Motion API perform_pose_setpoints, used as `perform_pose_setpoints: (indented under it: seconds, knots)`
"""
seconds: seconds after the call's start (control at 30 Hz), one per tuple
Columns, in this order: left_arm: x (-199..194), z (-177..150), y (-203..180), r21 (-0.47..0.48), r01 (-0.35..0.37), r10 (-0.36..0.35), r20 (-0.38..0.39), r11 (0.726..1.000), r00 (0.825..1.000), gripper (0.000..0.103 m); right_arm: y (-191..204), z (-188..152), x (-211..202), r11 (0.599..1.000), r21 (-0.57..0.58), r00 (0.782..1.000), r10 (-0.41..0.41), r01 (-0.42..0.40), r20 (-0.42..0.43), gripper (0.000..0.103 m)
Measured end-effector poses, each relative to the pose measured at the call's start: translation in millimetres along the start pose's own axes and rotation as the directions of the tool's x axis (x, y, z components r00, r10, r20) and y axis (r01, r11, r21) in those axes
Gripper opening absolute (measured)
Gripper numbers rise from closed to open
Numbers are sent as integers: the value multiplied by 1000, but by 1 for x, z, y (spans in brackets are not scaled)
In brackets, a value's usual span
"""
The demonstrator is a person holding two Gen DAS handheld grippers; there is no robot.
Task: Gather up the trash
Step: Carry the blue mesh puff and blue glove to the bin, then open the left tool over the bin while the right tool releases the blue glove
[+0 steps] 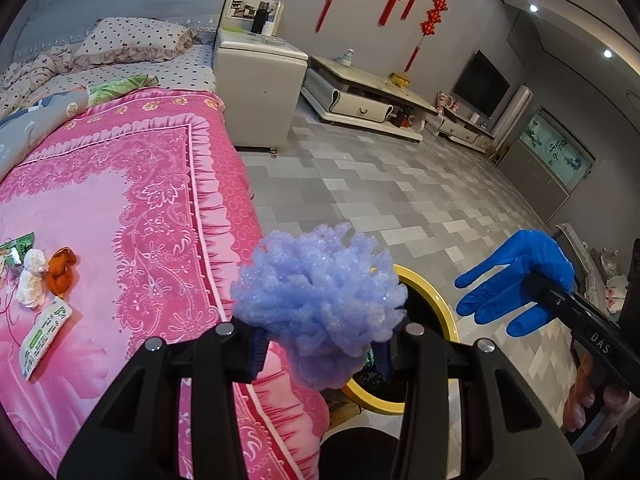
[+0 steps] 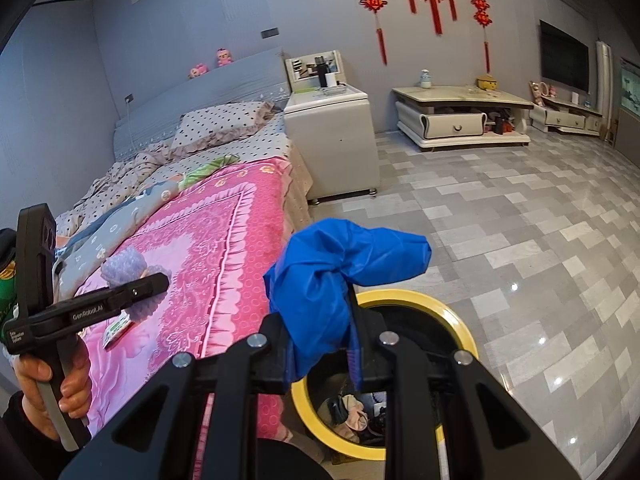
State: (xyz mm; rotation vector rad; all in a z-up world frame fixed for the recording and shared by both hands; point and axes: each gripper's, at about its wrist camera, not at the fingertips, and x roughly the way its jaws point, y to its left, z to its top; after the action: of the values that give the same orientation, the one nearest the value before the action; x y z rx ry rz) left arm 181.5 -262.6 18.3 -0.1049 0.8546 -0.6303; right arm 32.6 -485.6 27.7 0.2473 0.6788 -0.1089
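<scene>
My left gripper (image 1: 320,354) is shut on a fluffy lilac-blue wad (image 1: 318,300), which hangs at the bed's edge beside the yellow-rimmed trash bin (image 1: 430,292). My right gripper (image 2: 322,354) is shut on a crumpled blue glove (image 2: 340,268), held over the same yellow-rimmed trash bin (image 2: 448,316), which has trash inside. In the left wrist view the blue glove (image 1: 516,280) shows at right with the right gripper behind it. In the right wrist view the left gripper (image 2: 154,284) and its lilac-blue wad (image 2: 124,266) show at left. On the pink blanket (image 1: 120,208) lie a white tissue (image 1: 31,280), an orange peel (image 1: 60,270) and a white-green packet (image 1: 44,334).
A white bedside cabinet (image 1: 256,92) stands beyond the bed. A low white TV table (image 1: 368,100) lines the far wall. Grey tiled floor (image 1: 420,200) stretches to the right of the bin. A green wrapper (image 1: 16,246) lies at the blanket's left edge.
</scene>
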Motion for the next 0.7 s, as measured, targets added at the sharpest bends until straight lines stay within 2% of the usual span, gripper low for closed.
perform_pose_setpoints:
  seconds: [0.27, 0.7]
  knots:
    - [38, -4, -38, 35, 46, -44, -50, 998, 998, 40, -30, 4, 5, 998, 48, 1000, -30, 30, 0, 19]
    - [93, -14, -78, 79, 71, -61, -122, 994, 991, 40, -68, 14, 25, 991, 121, 999, -53, 53, -5, 19]
